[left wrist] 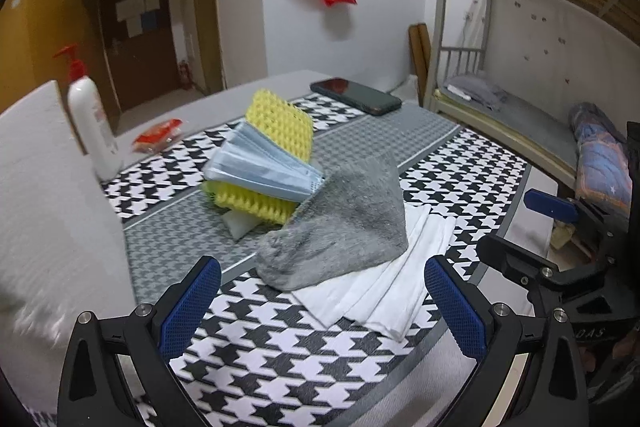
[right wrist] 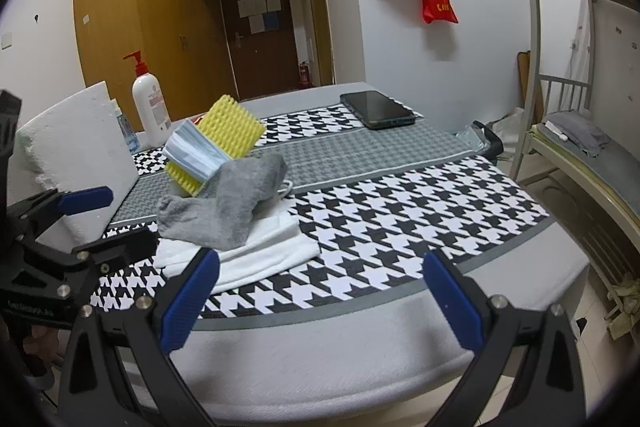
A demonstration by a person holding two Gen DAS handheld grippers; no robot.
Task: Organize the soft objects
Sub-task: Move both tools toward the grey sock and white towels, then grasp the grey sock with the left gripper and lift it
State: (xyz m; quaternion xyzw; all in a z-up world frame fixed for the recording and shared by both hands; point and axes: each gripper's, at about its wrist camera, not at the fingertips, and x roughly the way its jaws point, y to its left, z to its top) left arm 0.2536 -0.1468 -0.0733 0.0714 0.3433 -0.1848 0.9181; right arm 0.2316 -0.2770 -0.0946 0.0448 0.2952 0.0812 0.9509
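Hovering empty over the desk (right wrist: 360,327), both tongs, left (left wrist: 322,301) and right (right wrist: 320,295), gaped wide; a gray sock (left wrist: 344,227) lay at the left's twelve o'clock.

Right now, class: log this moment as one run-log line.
left gripper: open, empty | right gripper: open, empty | grey sock: on white cloth | masks: in yellow foam

Fuzzy knit grey sock (left wrist: 340,223) on smooth white cloth (left wrist: 384,291) (folded); yellow foam netting (left wrist: 280,123) behind it looks ridged, phone (left wrist: 356,95) glossy.
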